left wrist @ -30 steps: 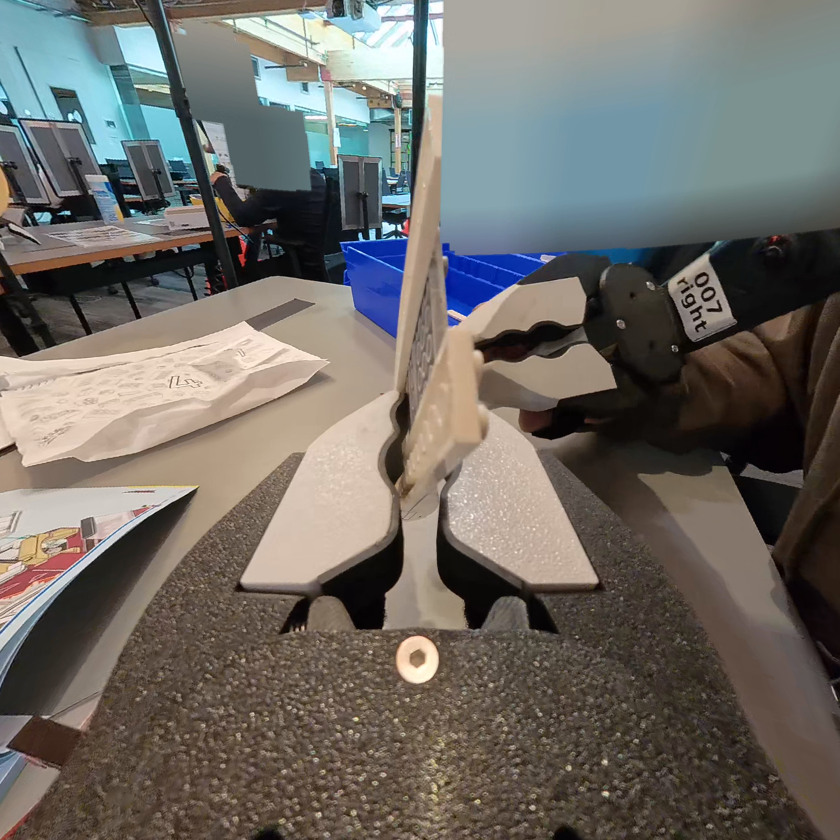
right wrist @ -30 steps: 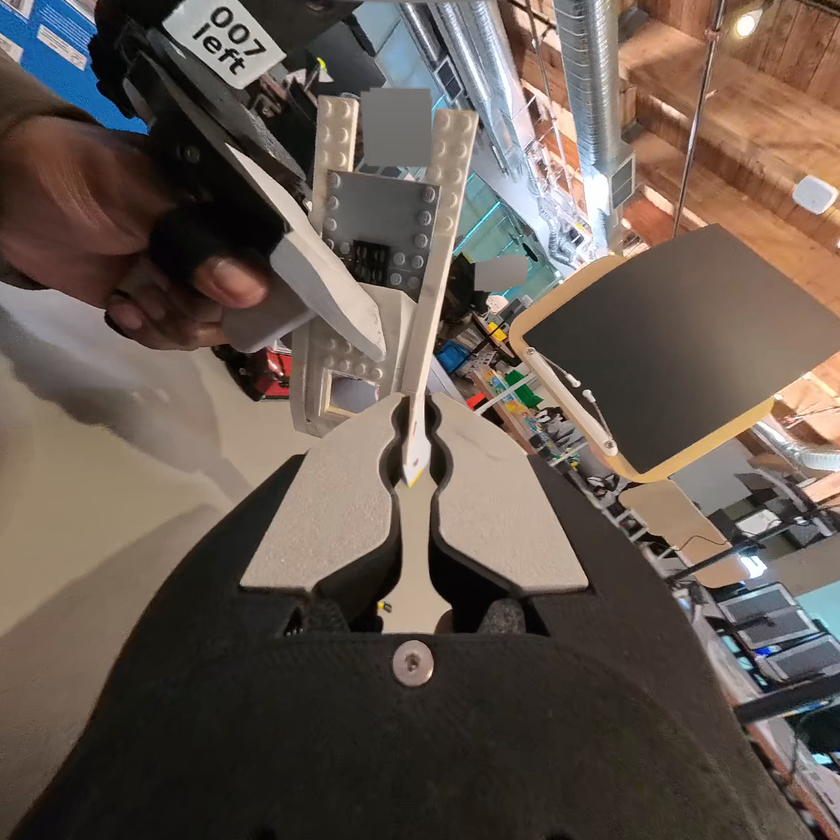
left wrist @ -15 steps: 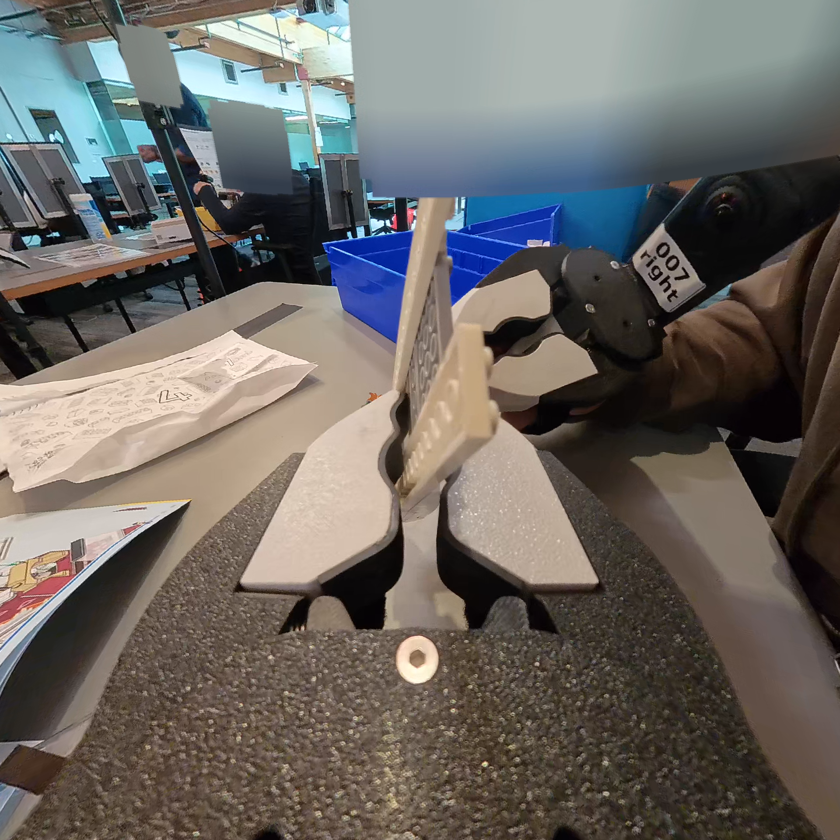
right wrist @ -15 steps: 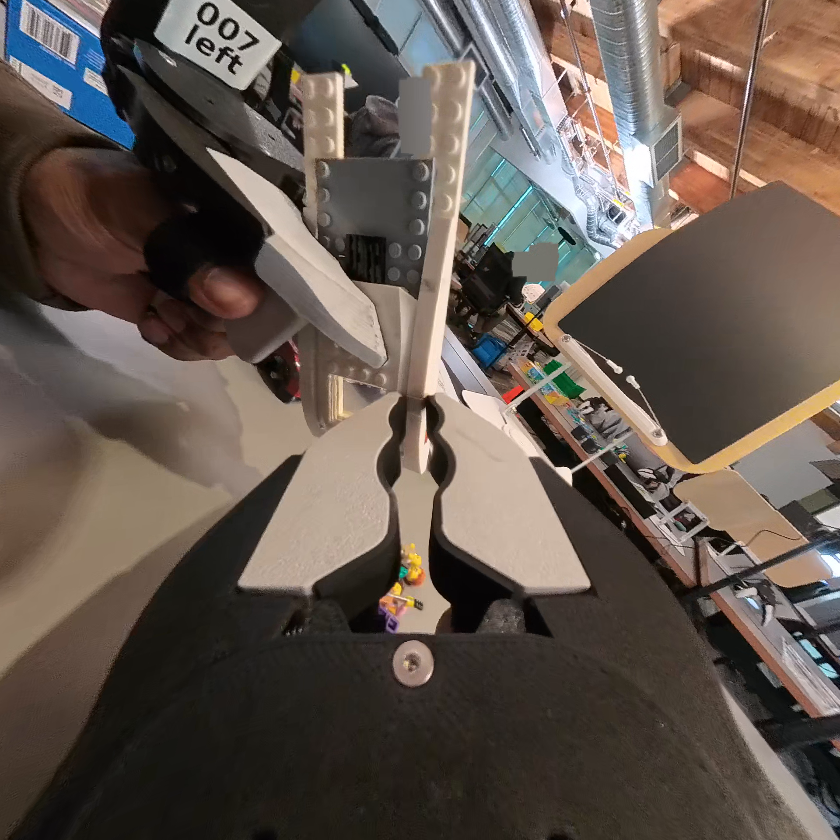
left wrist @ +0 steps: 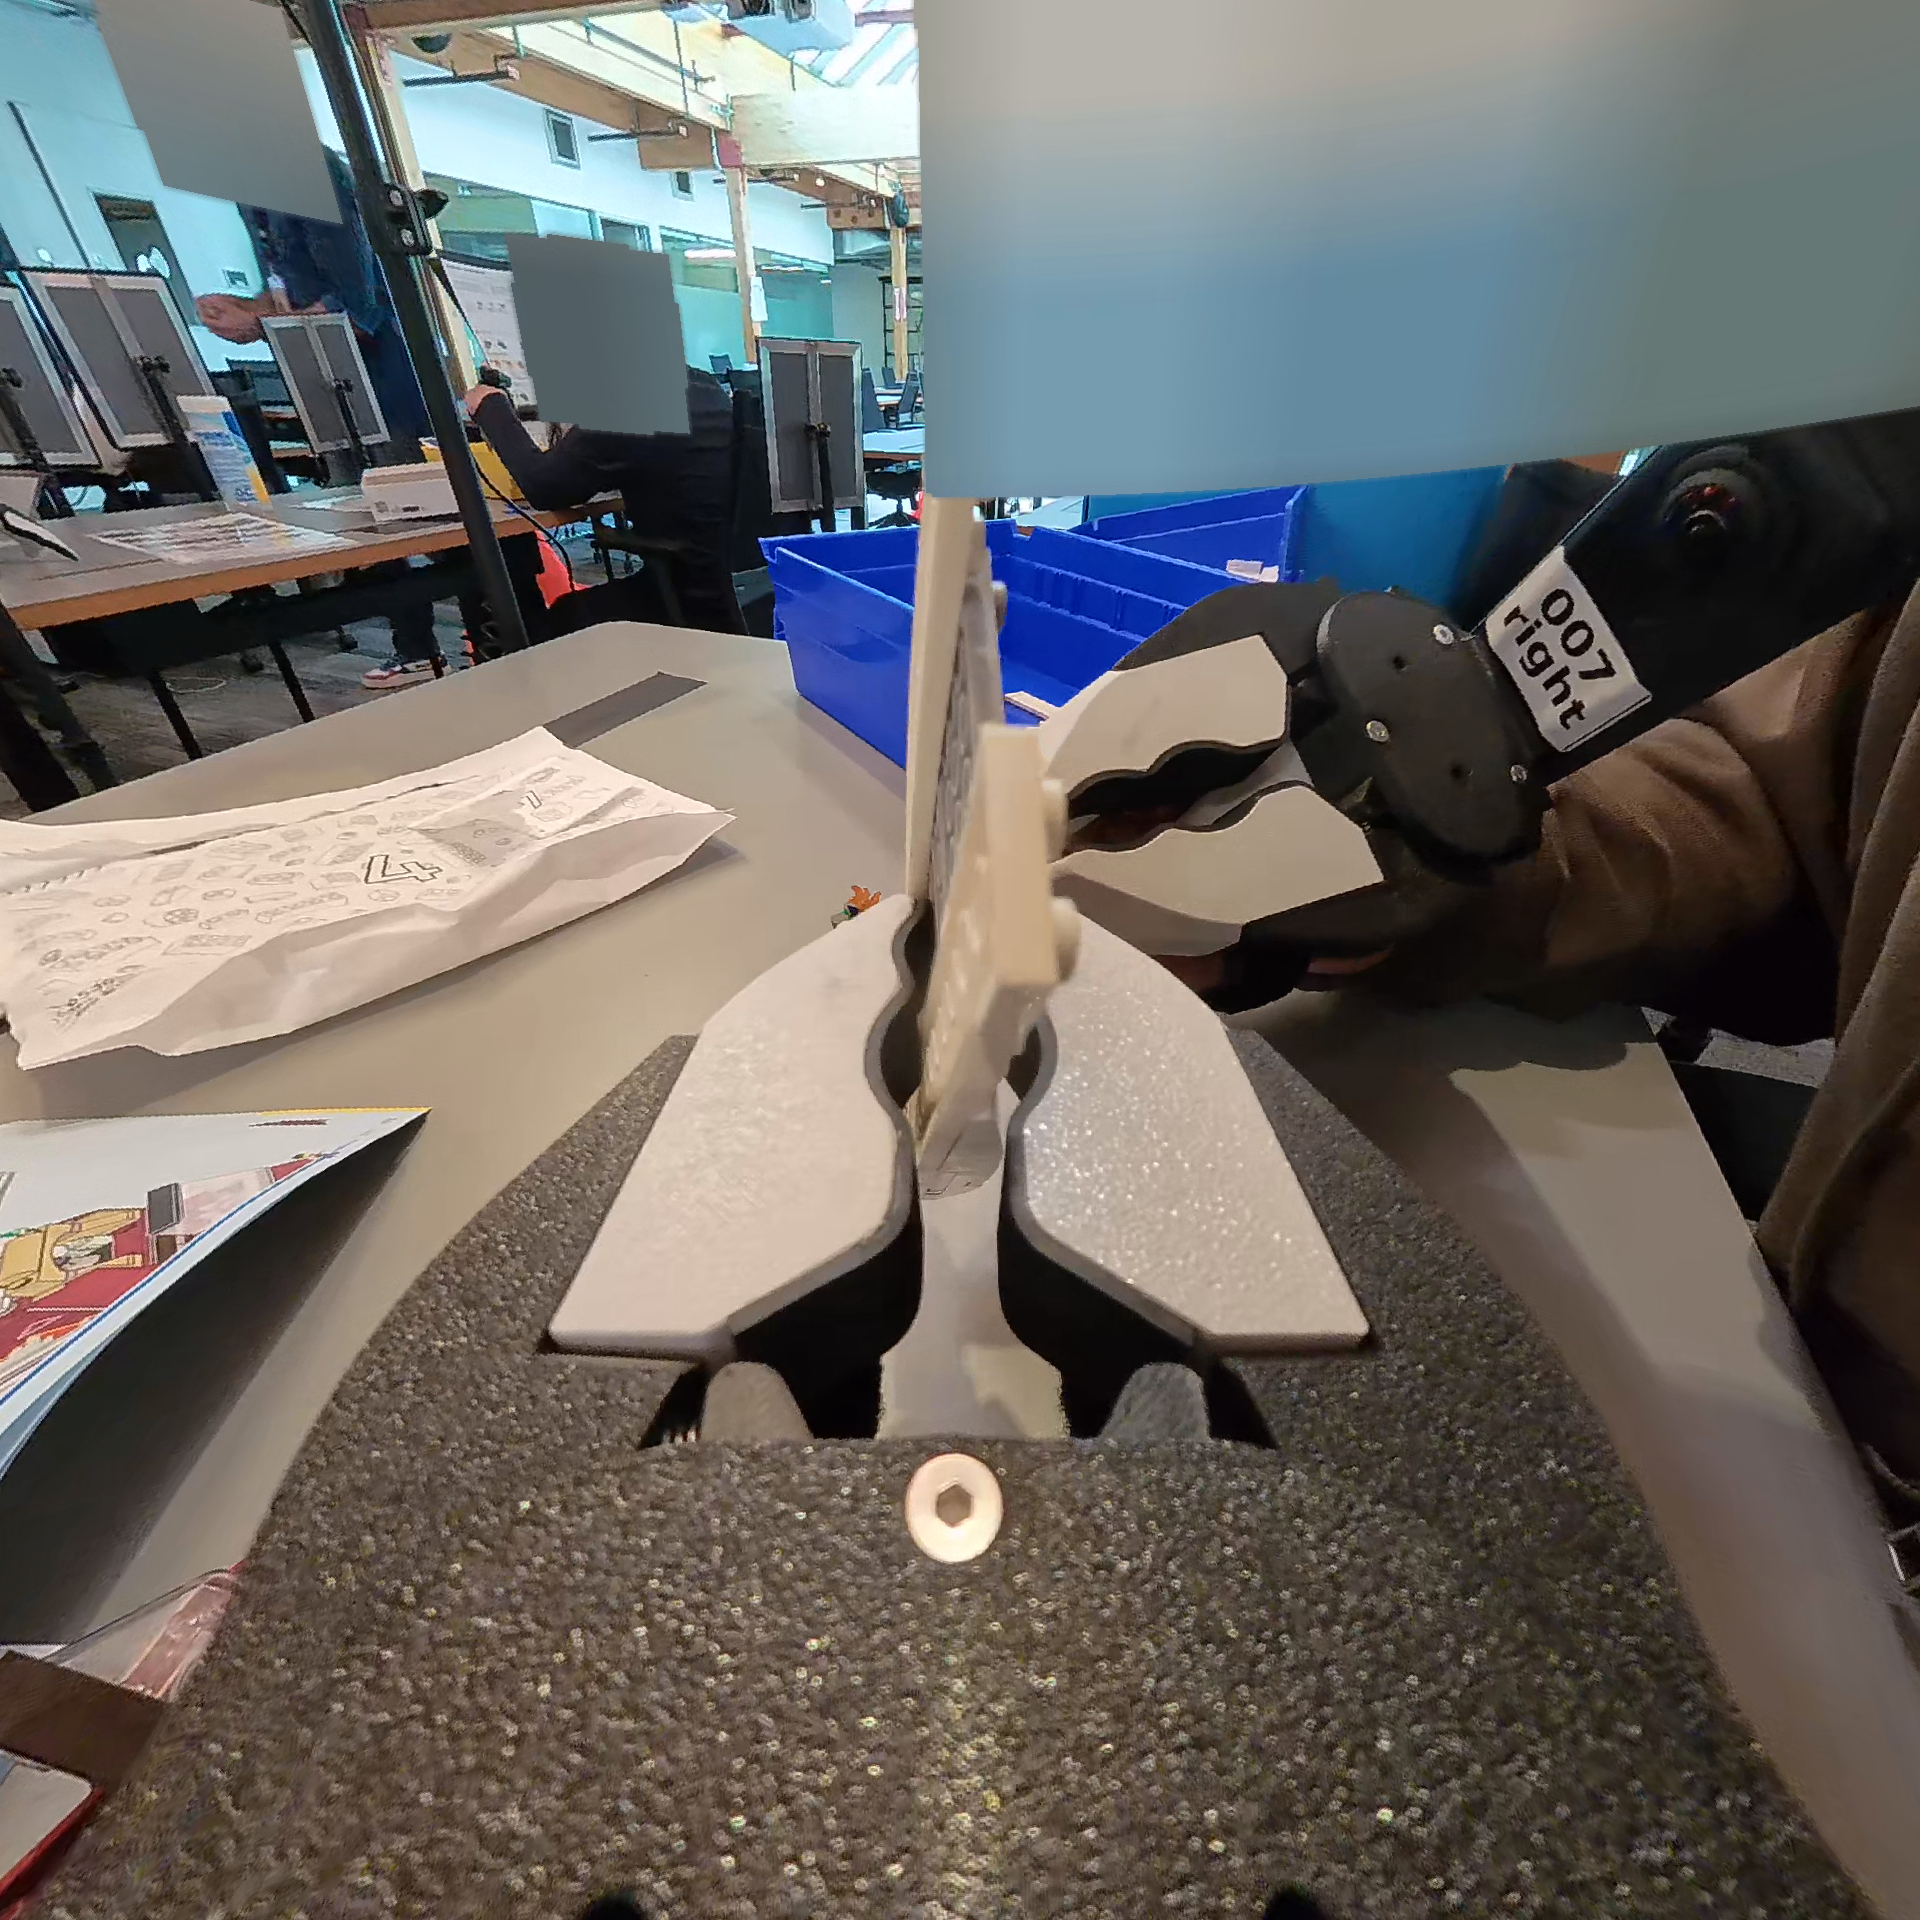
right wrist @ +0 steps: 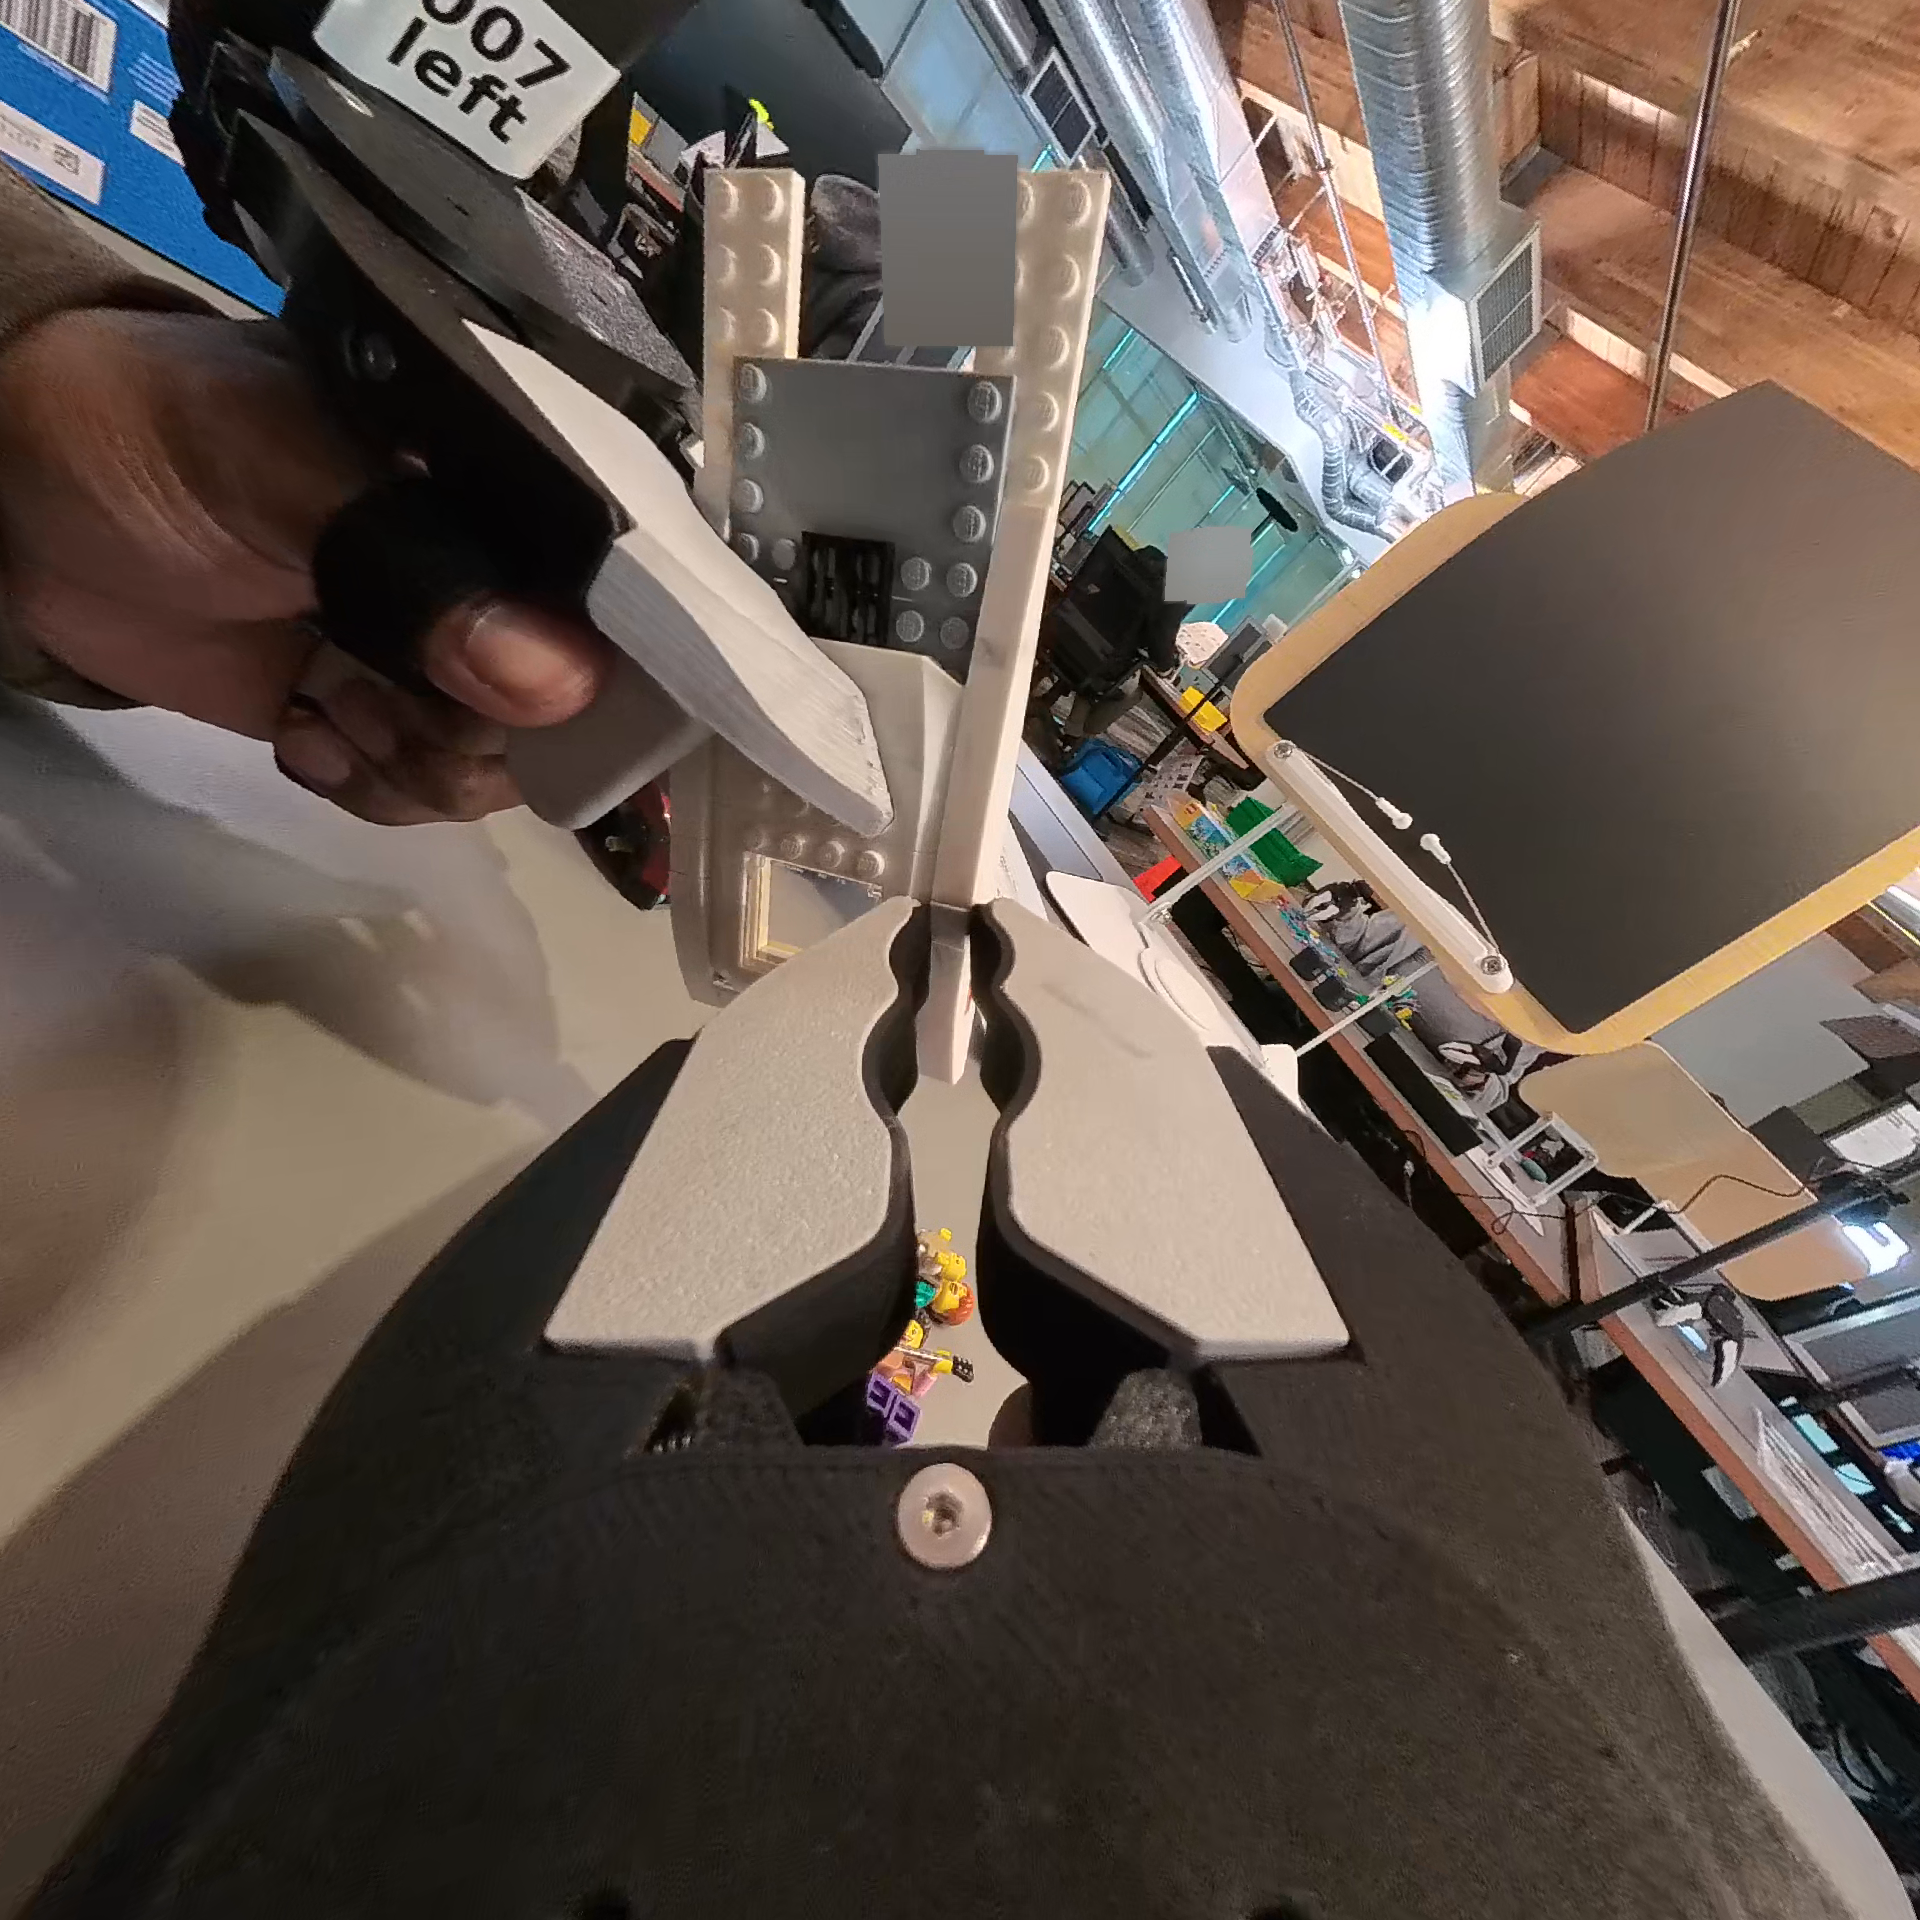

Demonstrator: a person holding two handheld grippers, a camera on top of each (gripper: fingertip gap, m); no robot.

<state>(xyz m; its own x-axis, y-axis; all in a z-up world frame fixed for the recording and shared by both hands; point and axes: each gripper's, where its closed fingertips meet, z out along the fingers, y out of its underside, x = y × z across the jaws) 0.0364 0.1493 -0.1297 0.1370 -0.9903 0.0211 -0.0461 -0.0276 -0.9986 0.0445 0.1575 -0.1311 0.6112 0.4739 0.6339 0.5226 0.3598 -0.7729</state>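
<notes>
My left gripper (left wrist: 961, 1039) is shut on a white and grey brick assembly (left wrist: 940, 665) and holds it upright above the grey table (left wrist: 623, 1039). My right gripper (left wrist: 1081, 821) comes in from the right and is shut on a long white plate (left wrist: 1013, 862) that lies against the assembly's side. In the right wrist view the right gripper (right wrist: 951, 997) clamps the lower end of that plate (right wrist: 1003, 675) edge-on. The plate runs up the right edge of the assembly's grey studded plate (right wrist: 862, 457). The left gripper (right wrist: 862, 810) grips the assembly from the upper left.
Blue bins (left wrist: 862, 644) stand at the back of the table. A white printed paper bag (left wrist: 312, 883) and an open picture booklet (left wrist: 156, 1226) lie on the left. Small toy figures (right wrist: 930, 1320) lie on the table below my right gripper. Left and right tips are no more than a few centimetres apart.
Both grippers have kept their hold. The assembly and the long plate have turned a little, so the plate shows more edge-on in the left wrist view. The right gripper has risen slightly.
</notes>
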